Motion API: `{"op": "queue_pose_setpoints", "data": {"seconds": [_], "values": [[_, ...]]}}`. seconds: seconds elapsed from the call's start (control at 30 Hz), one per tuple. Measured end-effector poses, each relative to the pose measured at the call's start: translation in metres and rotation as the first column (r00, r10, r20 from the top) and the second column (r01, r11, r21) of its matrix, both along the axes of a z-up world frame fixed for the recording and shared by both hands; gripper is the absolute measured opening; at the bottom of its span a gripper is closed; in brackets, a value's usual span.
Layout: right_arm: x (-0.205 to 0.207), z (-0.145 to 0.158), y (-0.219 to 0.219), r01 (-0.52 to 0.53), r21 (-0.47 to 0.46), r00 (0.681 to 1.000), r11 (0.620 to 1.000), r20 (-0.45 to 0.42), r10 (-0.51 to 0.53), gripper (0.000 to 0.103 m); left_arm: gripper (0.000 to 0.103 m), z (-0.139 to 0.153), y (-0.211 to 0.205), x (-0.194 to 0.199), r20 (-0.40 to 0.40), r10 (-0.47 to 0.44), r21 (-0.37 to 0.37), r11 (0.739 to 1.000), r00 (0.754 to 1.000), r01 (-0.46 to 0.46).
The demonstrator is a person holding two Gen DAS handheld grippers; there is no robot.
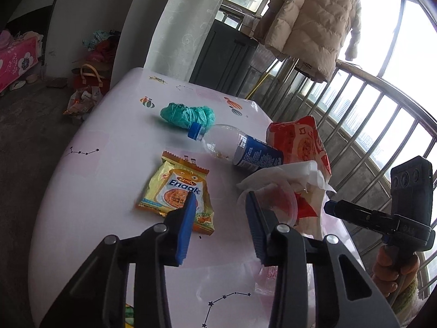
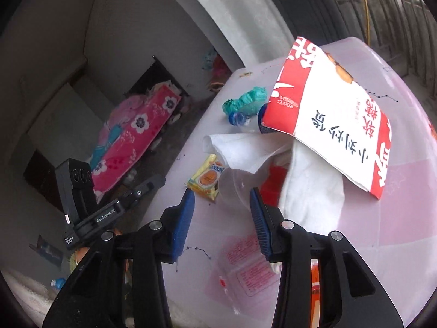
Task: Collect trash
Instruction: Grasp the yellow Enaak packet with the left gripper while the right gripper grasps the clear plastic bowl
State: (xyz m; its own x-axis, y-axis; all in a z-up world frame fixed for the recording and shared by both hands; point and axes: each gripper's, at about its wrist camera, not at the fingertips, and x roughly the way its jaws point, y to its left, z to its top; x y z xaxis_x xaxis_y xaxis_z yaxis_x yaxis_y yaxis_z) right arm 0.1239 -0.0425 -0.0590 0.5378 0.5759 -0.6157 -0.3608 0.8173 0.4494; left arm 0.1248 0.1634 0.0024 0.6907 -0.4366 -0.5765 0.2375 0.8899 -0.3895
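Note:
Trash lies on a white table (image 1: 90,191): a yellow Enaak snack packet (image 1: 174,188), an empty clear bottle with a blue cap (image 1: 235,147), a crumpled teal bag (image 1: 188,114), a red-and-white paper bag (image 1: 303,142), white tissue (image 1: 295,175) and a clear plastic cup (image 1: 284,202). My left gripper (image 1: 220,199) is open, its left finger over the packet, its right finger by the cup. My right gripper (image 2: 221,199) is open just in front of the cup (image 2: 235,186). The paper bag (image 2: 336,125) lies over the tissue (image 2: 308,191). The packet (image 2: 206,177) lies beyond.
A clear plastic wrapper (image 2: 243,273) lies flat on the table near my right gripper. The table edge drops to a concrete floor on the left (image 1: 24,125). A metal railing (image 1: 368,114) and a hanging beige coat (image 1: 314,22) stand behind the table.

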Motion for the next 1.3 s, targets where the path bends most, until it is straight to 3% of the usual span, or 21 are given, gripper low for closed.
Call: {"op": "queue_pose_setpoints", "data": {"seconds": [0.27, 0.37, 0.53, 0.63, 0.77, 0.9, 1.07, 1.3], "values": [[0.018, -0.008, 0.028, -0.008, -0.120, 1.000, 0.993, -0.019, 0.006, 0.041, 0.035, -0.027, -0.017, 0.036, -0.082, -0.061, 0.061, 0.996, 0.995, 0.066], [0.020, -0.013, 0.032, -0.010, -0.146, 0.999, 0.989, -0.034, 0.005, 0.041, 0.049, -0.041, -0.025, 0.045, -0.127, -0.058, 0.129, 0.989, 0.990, 0.075], [0.021, -0.017, 0.030, -0.009, -0.152, 0.999, 0.988, -0.048, 0.001, 0.040, 0.050, -0.059, -0.029, 0.049, -0.143, -0.033, 0.227, 0.972, 0.989, 0.065], [0.025, -0.019, 0.029, -0.006, -0.150, 0.999, 0.989, -0.053, -0.002, 0.035, 0.050, -0.061, -0.025, 0.049, -0.144, -0.020, 0.228, 0.972, 0.989, 0.053], [0.019, -0.018, 0.024, -0.006, -0.139, 0.997, 0.990, -0.072, -0.004, 0.023, 0.036, -0.062, -0.020, 0.051, -0.151, 0.010, 0.227, 0.974, 0.989, 0.025], [0.014, -0.018, 0.021, -0.009, -0.126, 0.996, 0.992, -0.084, -0.002, 0.020, 0.025, -0.062, -0.011, 0.051, -0.161, 0.024, 0.202, 0.979, 0.987, 0.009], [0.013, -0.018, 0.019, -0.013, -0.111, 0.996, 0.994, -0.091, 0.002, 0.017, 0.023, -0.063, -0.009, 0.045, -0.158, 0.022, 0.205, 0.979, 0.987, 0.011], [0.010, -0.018, 0.017, -0.035, -0.061, 0.993, 0.998, -0.118, 0.028, 0.015, 0.023, -0.061, -0.009, 0.004, -0.181, -0.002, 0.199, 0.979, 0.983, 0.038]]}}
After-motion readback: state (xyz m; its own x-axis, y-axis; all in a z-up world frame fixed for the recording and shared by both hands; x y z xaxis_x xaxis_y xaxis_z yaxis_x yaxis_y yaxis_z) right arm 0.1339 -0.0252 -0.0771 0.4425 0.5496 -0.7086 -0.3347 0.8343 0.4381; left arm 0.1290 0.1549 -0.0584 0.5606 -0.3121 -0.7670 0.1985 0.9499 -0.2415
